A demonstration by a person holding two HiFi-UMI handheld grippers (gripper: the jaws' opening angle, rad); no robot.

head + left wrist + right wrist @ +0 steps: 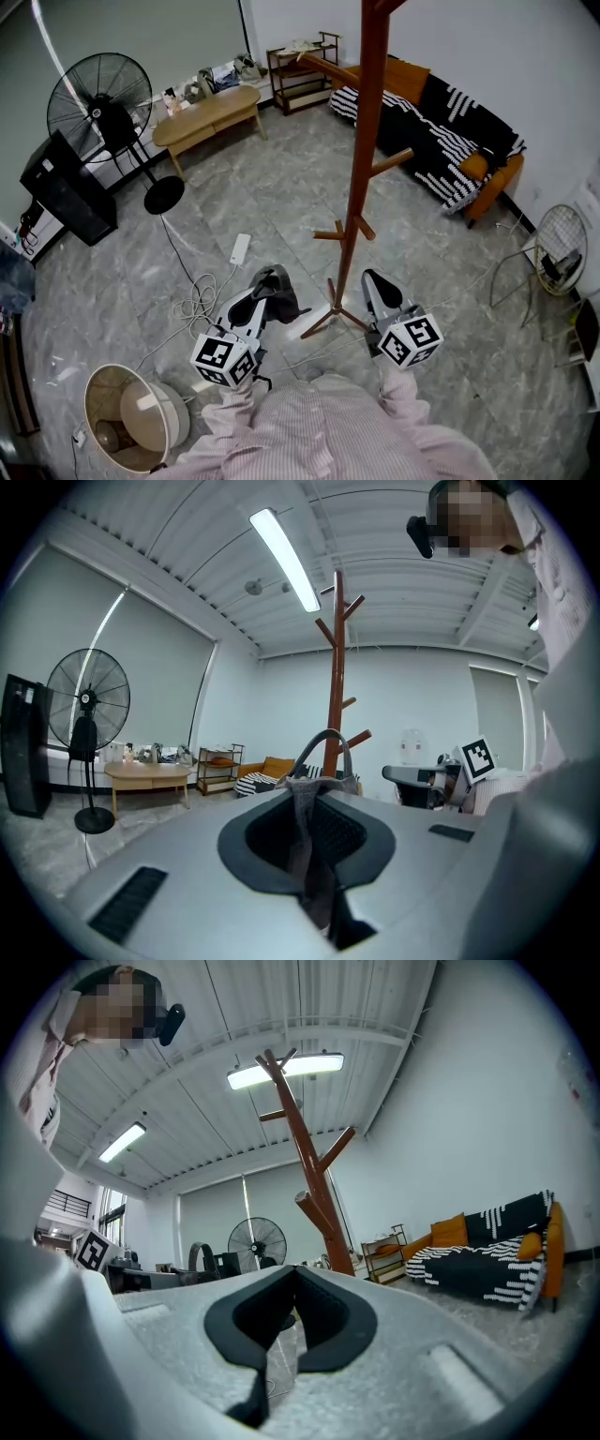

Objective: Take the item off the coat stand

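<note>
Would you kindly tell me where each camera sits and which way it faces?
Head view: on the person's head, looking steeply down at the coat stand; left gripper, right gripper, striped sleeves show.
Left gripper view: on that gripper, facing the stand; jaws grip grey cloth.
Right gripper view: on that gripper, facing stand and fan.
All three share the stand.

Head view looks steeply down; 2 gripper views look upward, sharing coat stand [367, 141].
</note>
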